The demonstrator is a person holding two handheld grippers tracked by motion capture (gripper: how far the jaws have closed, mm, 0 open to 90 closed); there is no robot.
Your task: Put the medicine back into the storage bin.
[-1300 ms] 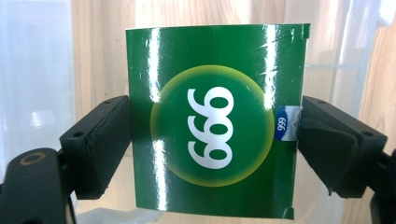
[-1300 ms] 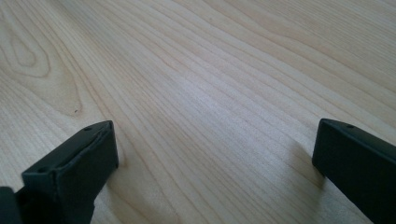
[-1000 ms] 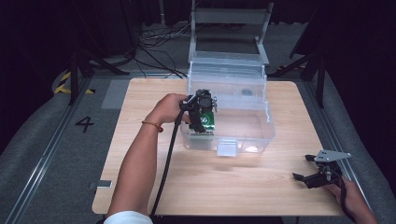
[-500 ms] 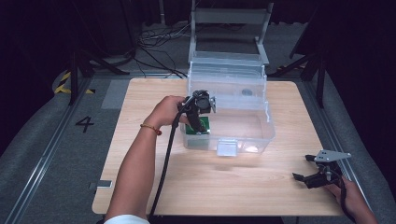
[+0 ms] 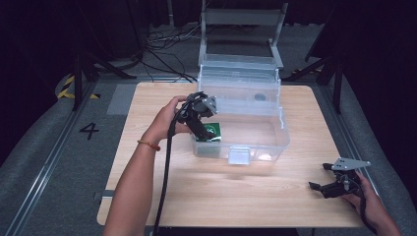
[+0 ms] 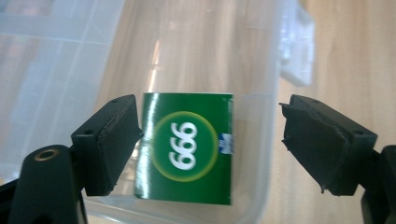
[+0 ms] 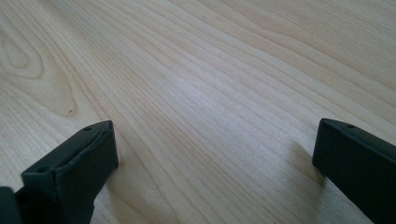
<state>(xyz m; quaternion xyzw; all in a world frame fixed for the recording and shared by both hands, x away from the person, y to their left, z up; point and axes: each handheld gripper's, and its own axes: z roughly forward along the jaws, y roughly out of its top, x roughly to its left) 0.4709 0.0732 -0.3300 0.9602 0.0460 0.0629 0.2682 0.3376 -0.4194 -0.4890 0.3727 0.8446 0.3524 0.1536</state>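
Note:
A green packet (image 5: 212, 131) with a white "666"-like mark in a yellow ring (image 6: 187, 147) lies inside a clear plastic bin (image 5: 282, 133), at its near left corner. My left gripper (image 5: 204, 134) reaches down over that corner, open. Its left jaw is right beside the packet's edge and its right jaw stands well clear of it, as the left gripper view (image 6: 210, 140) shows. My right gripper (image 5: 319, 187) rests low over the bare wooden table (image 7: 196, 70) at the front right, open with nothing between its jaws (image 7: 215, 158).
The bin's clear lid (image 5: 239, 78) stands open at the back. A white latch (image 5: 238, 156) sits on the bin's front wall. A metal frame (image 5: 241, 19) stands behind the table. The table's edge runs close to my right hand (image 5: 370, 201).
My left gripper has drifted a little left and tilted over the bin's corner, and the green packet now sits lower in the bin. The right gripper has stayed put.

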